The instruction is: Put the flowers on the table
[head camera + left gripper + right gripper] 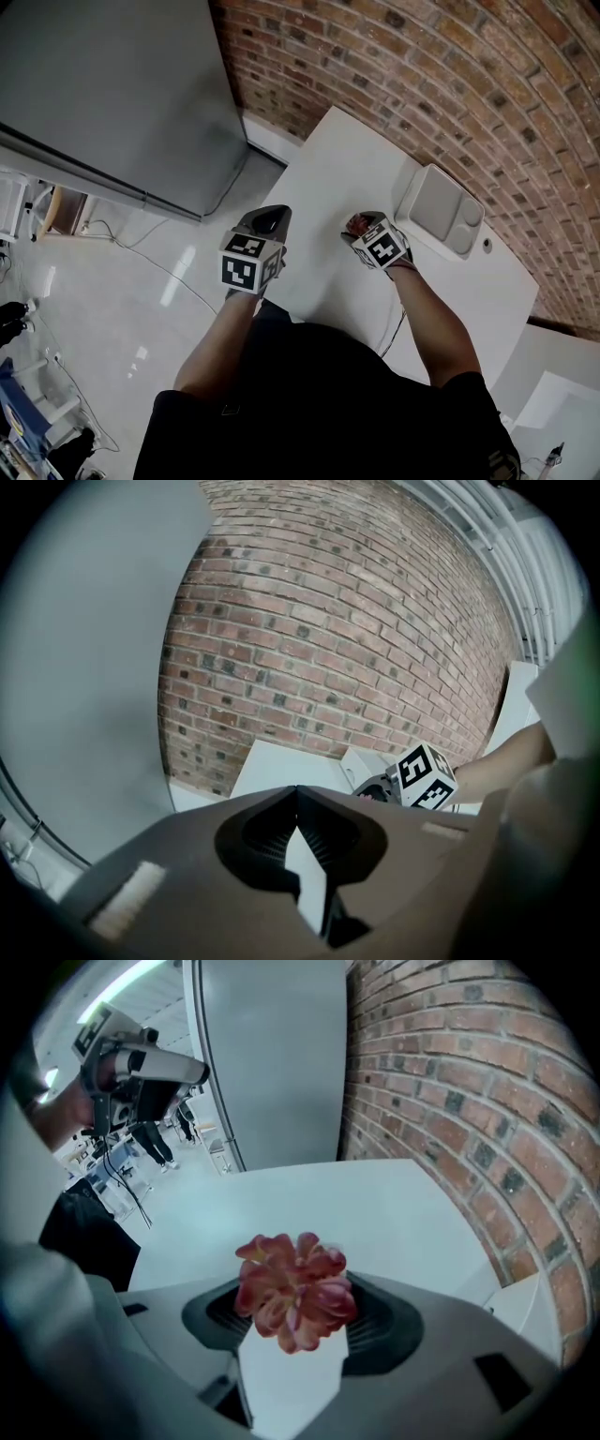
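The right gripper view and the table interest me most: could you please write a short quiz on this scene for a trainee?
1. Pick one: what is between the jaws of the right gripper? A, a pink flower; B, a cup; C, nothing.
2. True or false: the left gripper has its jaws together with nothing between them.
3. In a few words: what lies on the white table near the brick wall?

Key: 1 A. 2 True. 3 A white tray.
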{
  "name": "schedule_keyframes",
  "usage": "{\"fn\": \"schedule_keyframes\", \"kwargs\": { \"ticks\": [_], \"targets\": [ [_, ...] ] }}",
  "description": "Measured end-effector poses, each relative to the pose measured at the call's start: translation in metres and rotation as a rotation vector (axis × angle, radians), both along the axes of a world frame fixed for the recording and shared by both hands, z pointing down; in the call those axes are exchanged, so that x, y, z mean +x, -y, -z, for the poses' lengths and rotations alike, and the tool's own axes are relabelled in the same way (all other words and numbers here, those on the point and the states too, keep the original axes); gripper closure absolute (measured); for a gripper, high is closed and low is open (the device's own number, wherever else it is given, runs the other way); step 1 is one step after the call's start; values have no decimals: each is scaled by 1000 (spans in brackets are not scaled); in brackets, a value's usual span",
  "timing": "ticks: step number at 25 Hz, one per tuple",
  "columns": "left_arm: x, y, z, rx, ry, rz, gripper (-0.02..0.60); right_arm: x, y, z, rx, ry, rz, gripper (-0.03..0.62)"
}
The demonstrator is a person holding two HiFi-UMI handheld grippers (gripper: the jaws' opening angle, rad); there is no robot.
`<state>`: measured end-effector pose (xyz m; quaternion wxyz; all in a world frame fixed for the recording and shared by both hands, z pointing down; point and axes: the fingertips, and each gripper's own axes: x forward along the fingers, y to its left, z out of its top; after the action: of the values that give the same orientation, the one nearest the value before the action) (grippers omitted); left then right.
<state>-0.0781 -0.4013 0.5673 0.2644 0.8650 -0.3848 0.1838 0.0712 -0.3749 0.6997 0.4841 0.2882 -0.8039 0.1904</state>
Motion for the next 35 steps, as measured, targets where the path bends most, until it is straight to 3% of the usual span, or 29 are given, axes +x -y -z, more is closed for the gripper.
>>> {"fn": "schedule_keyframes", "kwargs": {
  "ticks": [6, 12, 28, 35],
  "targets": [
    [1, -2, 0, -3, -4, 1, 571, -4, -7, -13, -17, -79, 113, 344],
    [0, -4, 0, -5, -2, -2, 571, -4, -7, -20, -47, -136, 148, 344],
    [-13, -11, -3, -24, 5, 22, 571, -9, -7, -33, -47, -94, 121, 344],
    [-11, -12, 0, -28, 6, 13, 571, 6, -10, -9, 0, 3, 2, 312]
  ]
}}
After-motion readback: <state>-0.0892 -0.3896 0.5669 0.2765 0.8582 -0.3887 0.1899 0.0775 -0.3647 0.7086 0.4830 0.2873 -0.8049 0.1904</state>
